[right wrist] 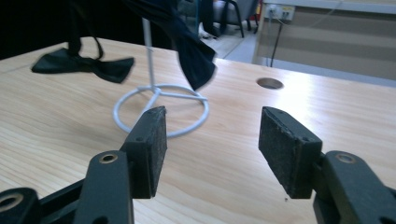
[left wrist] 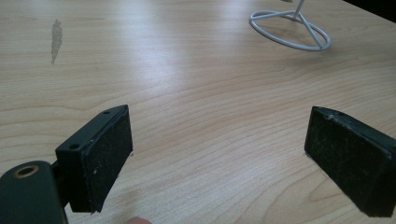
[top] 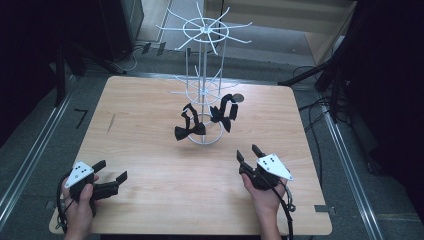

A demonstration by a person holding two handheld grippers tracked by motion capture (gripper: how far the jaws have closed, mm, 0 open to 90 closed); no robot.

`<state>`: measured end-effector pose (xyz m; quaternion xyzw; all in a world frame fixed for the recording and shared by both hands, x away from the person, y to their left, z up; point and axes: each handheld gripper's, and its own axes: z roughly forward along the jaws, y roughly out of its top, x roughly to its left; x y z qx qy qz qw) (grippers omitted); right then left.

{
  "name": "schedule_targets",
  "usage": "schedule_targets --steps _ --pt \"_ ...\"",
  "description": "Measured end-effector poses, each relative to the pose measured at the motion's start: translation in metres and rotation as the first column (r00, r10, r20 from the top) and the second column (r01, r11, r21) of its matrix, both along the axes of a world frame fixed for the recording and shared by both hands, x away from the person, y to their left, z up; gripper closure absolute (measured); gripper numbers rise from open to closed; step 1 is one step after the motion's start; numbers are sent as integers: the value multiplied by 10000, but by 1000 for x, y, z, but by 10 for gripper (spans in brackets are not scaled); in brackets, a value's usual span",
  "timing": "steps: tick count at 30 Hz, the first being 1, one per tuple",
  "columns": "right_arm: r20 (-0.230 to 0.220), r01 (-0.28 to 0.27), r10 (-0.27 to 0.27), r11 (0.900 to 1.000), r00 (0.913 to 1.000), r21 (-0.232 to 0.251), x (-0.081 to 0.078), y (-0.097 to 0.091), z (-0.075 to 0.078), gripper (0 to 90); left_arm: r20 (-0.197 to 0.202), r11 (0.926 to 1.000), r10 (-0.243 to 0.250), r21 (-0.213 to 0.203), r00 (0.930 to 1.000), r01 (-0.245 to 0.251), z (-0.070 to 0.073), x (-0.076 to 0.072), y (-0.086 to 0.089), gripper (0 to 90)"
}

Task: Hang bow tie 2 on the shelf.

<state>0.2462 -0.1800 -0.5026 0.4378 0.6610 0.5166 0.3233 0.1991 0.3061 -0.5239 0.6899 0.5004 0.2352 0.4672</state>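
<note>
A white wire rack (top: pixel 204 75) stands at the middle back of the wooden table (top: pixel 150 150), on a ring base (right wrist: pixel 161 112) (left wrist: pixel 292 30). Two black bow ties hang from its lower hooks: one (top: pixel 190 127) (right wrist: pixel 81 63) on the left, one (top: pixel 224 114) (right wrist: pixel 189 46) on the right. My right gripper (top: pixel 248 152) (right wrist: pixel 212 147) rests at the front right, in front of the rack, open with nothing between its pads. At the front left, my left gripper (top: pixel 111 171) (left wrist: pixel 217 154) stands wide open over bare wood, pointing right.
The table has a round cable hole (top: pixel 239 98) (right wrist: pixel 270 83) behind the rack and a pale scuff (left wrist: pixel 56 37) on its left part. Dark stands and cables surround the table. Bare wood lies between the two grippers.
</note>
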Motion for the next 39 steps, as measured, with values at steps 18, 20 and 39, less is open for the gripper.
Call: schedule_targets --steps 18,20,39 --pt "-239 427 -416 9981 9988 455 -18 -50 -17 359 2 10000 21 12 10000 -21 0 0 0 85" --pt "-245 401 -391 9982 9989 435 -19 -53 -19 345 -4 10000 16 2 10000 -16 0 0 0 86" --pt "-779 1174 -1120 9908 9906 680 -38 -95 -35 209 1 10000 36 -3 10000 -36 0 0 0 85"
